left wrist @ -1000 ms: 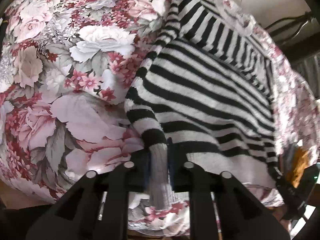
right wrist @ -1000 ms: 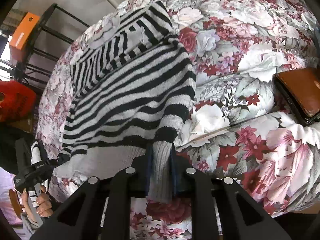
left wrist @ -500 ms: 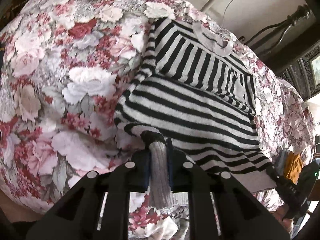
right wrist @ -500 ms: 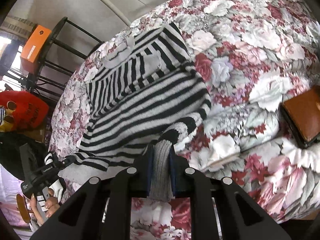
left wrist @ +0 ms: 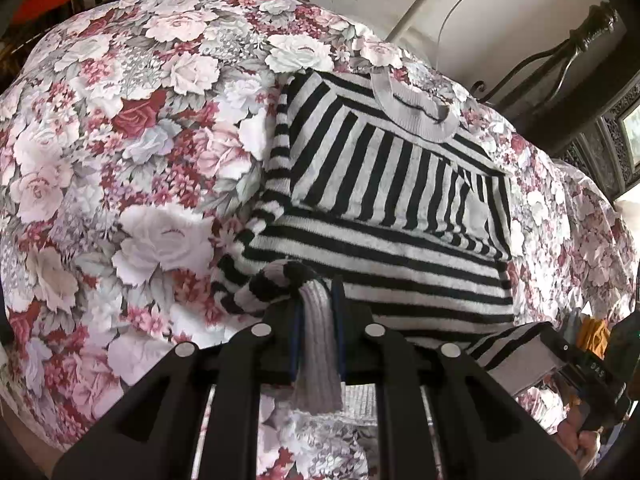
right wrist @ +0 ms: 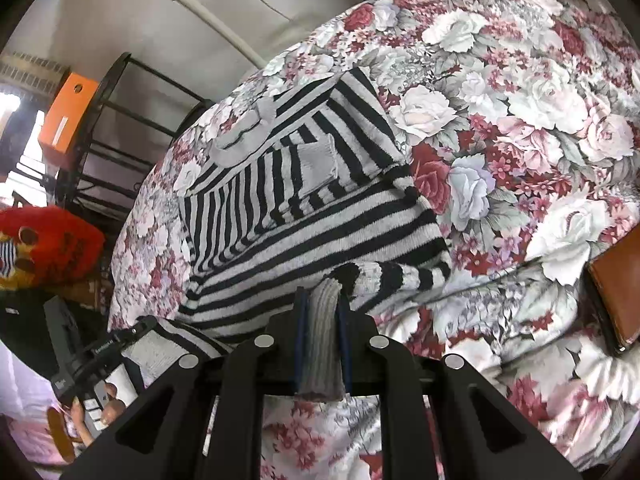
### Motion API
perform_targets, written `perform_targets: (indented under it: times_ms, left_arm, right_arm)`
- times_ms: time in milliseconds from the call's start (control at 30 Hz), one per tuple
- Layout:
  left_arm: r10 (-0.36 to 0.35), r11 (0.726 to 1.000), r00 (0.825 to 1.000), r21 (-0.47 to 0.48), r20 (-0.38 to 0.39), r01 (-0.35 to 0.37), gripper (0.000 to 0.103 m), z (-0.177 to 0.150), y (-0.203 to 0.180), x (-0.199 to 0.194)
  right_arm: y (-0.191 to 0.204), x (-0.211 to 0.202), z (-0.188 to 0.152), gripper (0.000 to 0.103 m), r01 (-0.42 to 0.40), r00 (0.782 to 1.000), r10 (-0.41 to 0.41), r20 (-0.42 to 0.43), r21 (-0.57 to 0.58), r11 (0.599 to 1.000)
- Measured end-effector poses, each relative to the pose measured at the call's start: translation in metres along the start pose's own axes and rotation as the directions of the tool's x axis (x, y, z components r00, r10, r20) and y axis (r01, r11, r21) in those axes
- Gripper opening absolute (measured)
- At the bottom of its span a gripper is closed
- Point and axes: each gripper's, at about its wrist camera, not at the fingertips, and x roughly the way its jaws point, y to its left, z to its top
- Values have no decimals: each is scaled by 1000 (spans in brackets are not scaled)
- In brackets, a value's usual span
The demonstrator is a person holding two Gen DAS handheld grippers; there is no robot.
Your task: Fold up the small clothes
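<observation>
One striped sweater (left wrist: 384,184) on the floral bedspread (left wrist: 120,168), collar end flat at the far side, both sleeves already crossed over the chest; near half lifted off the bed. Two grippers, each clamped narrow on a corner of the grey ribbed hem: left gripper (left wrist: 316,336) pinches the hem (left wrist: 318,340) on its side, right gripper (right wrist: 322,340) the opposite corner. Judgement: knit is soft, light and stretchy, sags between the two holds, no stiffness to carry a crease by itself; ribbed band is the thickest, least slippery place to hold, so corners are a sound choice. Risk: uneven pull skews the fold or drags the sleeves loose. Count: one garment, one visible sleeve cuff (right wrist: 318,164) lying on top, one brown wallet-like item (right wrist: 616,280) at the bed edge, one orange box (right wrist: 68,112) on the rack behind
</observation>
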Motion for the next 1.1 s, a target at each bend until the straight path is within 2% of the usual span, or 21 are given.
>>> perform_targets:
  times_ms: [400,667,933,1100]
  left_arm:
    - [15,1000,1000,-28,22,-15,12,43,-8,18]
    - [-5,998,999,-60,40,7,11,77,-20,26]
    - [-8,997,999,-71,44,11,11,108,-31,41]
    - [6,997,999,-80,50,-2,11,127,-30,50]
  right_arm:
    - [8,22,49,15,-29,1000,29,-1,37,999]
    - [18,40,80,14,-35,999,35,5,65,997]
    - [21,57,110,12,-25,1000,24,12,87,996]
    - [18,66,140,11,-1,999,-2,34,77,997]
